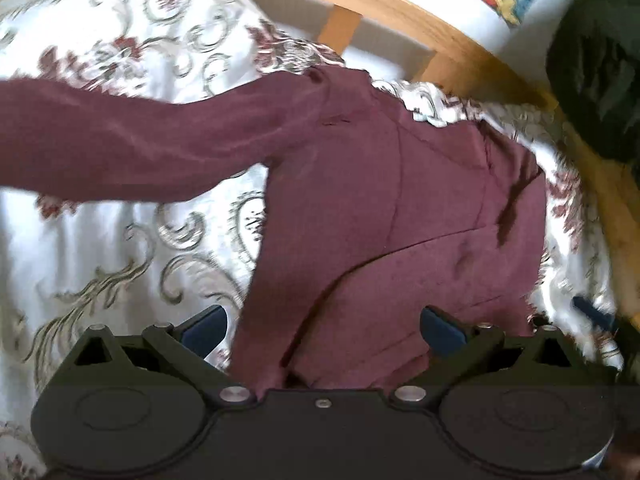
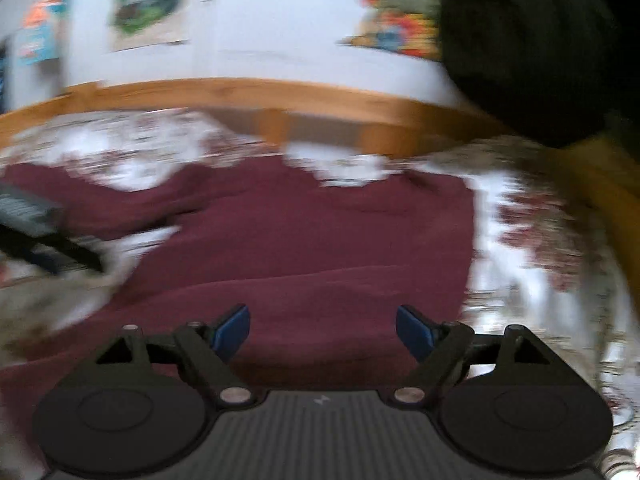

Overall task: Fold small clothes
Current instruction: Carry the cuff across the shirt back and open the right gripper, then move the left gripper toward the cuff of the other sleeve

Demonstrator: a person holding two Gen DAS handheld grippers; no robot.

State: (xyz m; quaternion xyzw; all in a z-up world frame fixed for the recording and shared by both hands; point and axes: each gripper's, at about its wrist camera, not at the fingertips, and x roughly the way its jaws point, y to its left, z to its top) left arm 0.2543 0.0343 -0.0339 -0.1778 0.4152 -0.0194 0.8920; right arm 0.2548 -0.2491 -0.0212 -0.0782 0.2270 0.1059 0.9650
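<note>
Shirt: the dark red shirt (image 1: 380, 200) lies flat on the flowery bedspread (image 1: 100, 240), one sleeve reaching out to 9 o'clock.
Left gripper (image 1: 324, 326): fingers wide apart, nothing squeezed, shirt hem under them.
Right gripper (image 2: 323, 330): fingers wide apart, holding nothing, just over the shirt.
Bed frame (image 1: 400, 8): wooden, at 12 o'clock.

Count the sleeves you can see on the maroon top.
1. One sleeve stretches out to the left across the bedspread. The other may be folded over the top's body or hidden; the blur leaves that unclear.
</note>
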